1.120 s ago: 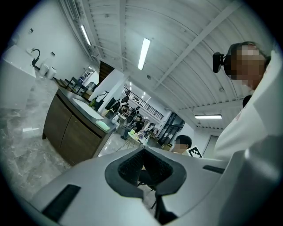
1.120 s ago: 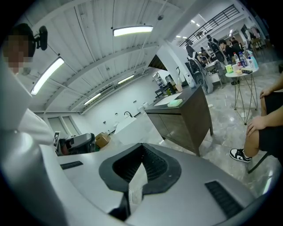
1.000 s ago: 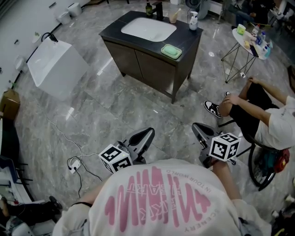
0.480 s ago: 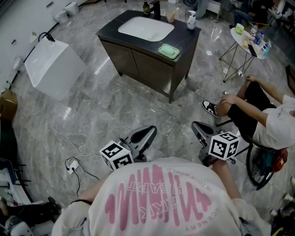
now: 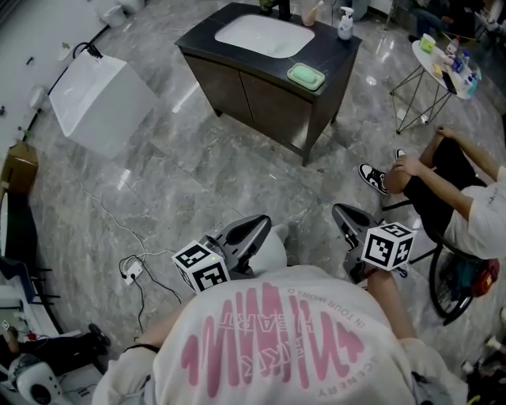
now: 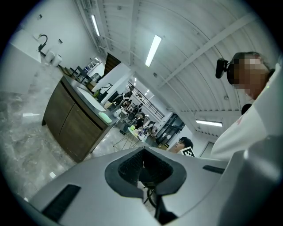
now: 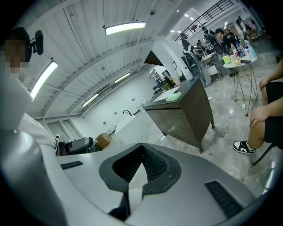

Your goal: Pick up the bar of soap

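The pale green bar of soap (image 5: 305, 76) lies in a green dish on the right front corner of a dark vanity cabinet (image 5: 261, 99) with a white sink (image 5: 263, 35), far across the floor. It also shows small in the left gripper view, soap (image 6: 105, 117), and in the right gripper view, soap (image 7: 174, 96). My left gripper (image 5: 259, 224) and right gripper (image 5: 341, 212) are held low in front of my chest, well short of the cabinet. Both are shut with nothing between the jaws: left gripper (image 6: 142, 152), right gripper (image 7: 141, 148).
A white box-shaped basin (image 5: 99, 103) stands on the marble floor at the left. A seated person (image 5: 447, 194) and a small folding table (image 5: 443, 67) with bottles are at the right. A cable with a plug (image 5: 130, 273) lies on the floor. Bottles (image 5: 345, 24) stand on the counter's back edge.
The head view has shifted, so the cabinet now sits further right and higher in the frame. A white shoe has come into view by the left gripper. Both grippers stay shut and empty.
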Motion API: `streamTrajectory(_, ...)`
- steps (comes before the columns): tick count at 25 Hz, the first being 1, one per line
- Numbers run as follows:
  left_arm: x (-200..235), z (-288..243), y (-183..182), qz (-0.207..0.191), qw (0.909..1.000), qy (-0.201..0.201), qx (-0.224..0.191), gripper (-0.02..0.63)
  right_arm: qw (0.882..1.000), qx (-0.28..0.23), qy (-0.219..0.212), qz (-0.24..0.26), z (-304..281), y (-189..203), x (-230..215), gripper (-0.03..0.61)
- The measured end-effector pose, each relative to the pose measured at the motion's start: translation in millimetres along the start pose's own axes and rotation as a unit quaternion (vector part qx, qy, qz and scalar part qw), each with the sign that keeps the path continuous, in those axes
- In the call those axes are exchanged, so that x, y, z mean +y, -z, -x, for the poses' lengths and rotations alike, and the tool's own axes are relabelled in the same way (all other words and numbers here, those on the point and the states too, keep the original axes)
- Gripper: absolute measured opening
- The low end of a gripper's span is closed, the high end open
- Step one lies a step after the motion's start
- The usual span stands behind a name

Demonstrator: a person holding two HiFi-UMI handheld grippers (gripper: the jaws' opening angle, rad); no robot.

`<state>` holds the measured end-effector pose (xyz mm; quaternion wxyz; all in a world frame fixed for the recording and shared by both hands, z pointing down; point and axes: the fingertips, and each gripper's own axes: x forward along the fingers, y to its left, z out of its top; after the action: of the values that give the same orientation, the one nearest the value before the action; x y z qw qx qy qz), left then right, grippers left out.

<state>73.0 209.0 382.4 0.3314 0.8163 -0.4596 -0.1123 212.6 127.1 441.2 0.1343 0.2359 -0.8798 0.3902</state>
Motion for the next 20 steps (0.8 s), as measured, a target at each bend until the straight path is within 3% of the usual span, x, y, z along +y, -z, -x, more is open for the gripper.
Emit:
streamTrajectory(7, 38, -12, -20, 0.0, 0.9999, 0.012, 0.002, 0.009, 1.0, -0.006, 0.022, 0.002, -28, -11, -4, 0.011)
streamTrajectory(10, 52, -29, -42, -0.01, 0.9994, 0.027, 0.016, 0.009, 0.999, -0.029, 0.039, -0.015, -33, -30, -12, 0.011)
streamTrajectory(15, 89, -53, -77, 0.008, 0.999, 0.04, 0.017, 0.009, 0.996, -0.062, 0.055, -0.022, -57, -70, -25, 0.011)
streamTrajectory(20, 119, -80, -104, 0.01, 0.998, 0.054, 0.029, 0.009, 0.996, -0.063, 0.063, -0.032, -92, -92, -37, 0.011)
